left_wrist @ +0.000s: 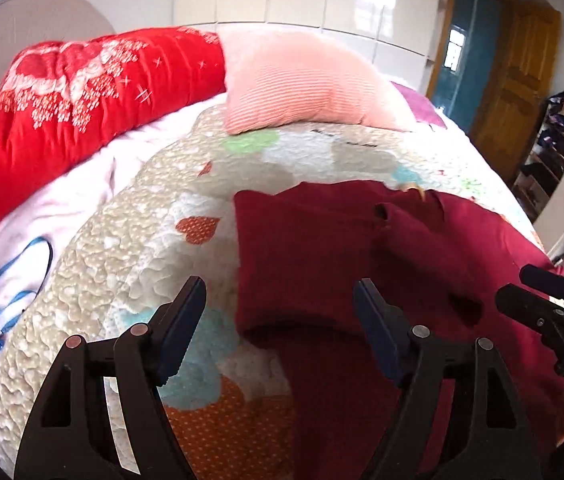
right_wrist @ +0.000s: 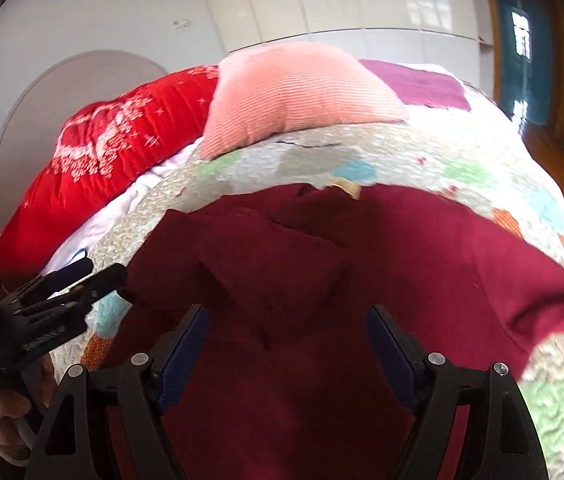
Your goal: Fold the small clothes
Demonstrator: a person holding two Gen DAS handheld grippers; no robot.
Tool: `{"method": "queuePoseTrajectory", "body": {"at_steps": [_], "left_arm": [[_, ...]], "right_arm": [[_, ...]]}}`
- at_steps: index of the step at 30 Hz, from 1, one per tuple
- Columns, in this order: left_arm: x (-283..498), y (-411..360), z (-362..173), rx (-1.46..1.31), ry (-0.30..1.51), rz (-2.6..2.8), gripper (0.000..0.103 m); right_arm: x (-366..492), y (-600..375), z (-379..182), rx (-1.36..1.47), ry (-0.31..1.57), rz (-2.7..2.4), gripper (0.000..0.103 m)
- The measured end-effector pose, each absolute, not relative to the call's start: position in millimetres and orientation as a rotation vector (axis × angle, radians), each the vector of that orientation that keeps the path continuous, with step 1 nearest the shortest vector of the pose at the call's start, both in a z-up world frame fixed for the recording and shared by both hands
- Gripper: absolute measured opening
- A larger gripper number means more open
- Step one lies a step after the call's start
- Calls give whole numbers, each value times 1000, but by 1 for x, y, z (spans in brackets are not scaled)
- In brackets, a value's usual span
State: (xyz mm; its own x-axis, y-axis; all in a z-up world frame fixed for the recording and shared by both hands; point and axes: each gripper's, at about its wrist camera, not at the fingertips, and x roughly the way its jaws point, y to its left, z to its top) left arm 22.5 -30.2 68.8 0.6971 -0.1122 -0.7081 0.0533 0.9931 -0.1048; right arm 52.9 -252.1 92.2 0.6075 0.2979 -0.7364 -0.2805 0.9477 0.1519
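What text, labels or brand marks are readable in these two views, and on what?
"DA": pale letters on the right gripper body at the left wrist view's right edge; the rest is cut off.
Pale lettering on the left gripper body in the right wrist view: too blurred to read.
Dark line of marks on the quilt below the pink pillow: too blurred to tell if it is text.
Nothing else readable.

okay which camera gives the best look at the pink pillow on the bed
The left wrist view: the pink pillow fills more of the frame, its ribbed stripes sharp. The right wrist view shows the same pillow, whole but softer and more warped.
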Motion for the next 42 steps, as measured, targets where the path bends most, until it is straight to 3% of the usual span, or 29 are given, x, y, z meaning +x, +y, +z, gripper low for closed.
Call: {"method": "queuePoseTrajectory", "body": {"at_steps": [4, 5, 6, 7, 10, 13, 22, 25, 27, 28, 30, 31, 32, 33, 38, 40, 42], "left_arm": [[34, -25, 43, -120, 881, -78, 77], [35, -23, 40, -116, 893, -79, 77], [33, -24, 38, -108, 897, -78, 77], [34, -26, 39, -99, 895, -82, 77], [36, -32, 51, -79, 861, -85, 77], [42, -39, 58, -83, 847, -91, 77], [43, -53, 33, -27, 941, -84, 77], [43, -45, 47, -50, 908, -75, 77], [44, -43, 57, -63, 883, -64, 77], [46, -43, 59, -70, 878, -58, 77], [53, -46, 60, -81, 878, -49, 77], [57, -49, 57, -77, 878, -46, 77], [62, -53, 53, -62, 883, -37, 77], [66, -57, 48, -41, 898, -21, 77], [70, -58, 27, -42, 896, 37, 77], [68, -55, 21, -63, 887, 58, 78], [67, -52, 20, -70, 880, 69, 78]], "right_arm": [[94, -205, 54, -206, 903, 298, 79], [100, -207, 47, -245, 889, 258, 51], [106, -216, 48, -228, 879, 230, 11], [108, -233, 56, -137, 872, 229, 7], [96, -300, 96, 147, 745, 210, 7], [80, -346, 119, 136, 654, 91, 7], [40, -400, 42, 162, 899, 93, 7], [46, -420, 45, 288, 888, 85, 21], [51, -432, 47, 369, 868, 78, 43], [54, -436, 48, 397, 862, 67, 46], [62, -433, 49, 389, 873, 81, 43], [65, -429, 51, 349, 872, 75, 34], [67, -424, 56, 305, 857, 61, 10], [68, -421, 63, 278, 828, 60, 5], [67, -415, 99, 182, 603, 82, 5], [82, -420, 88, 128, 616, 66, 9], [104, -431, 58, 78, 829, 40, 32]]}}
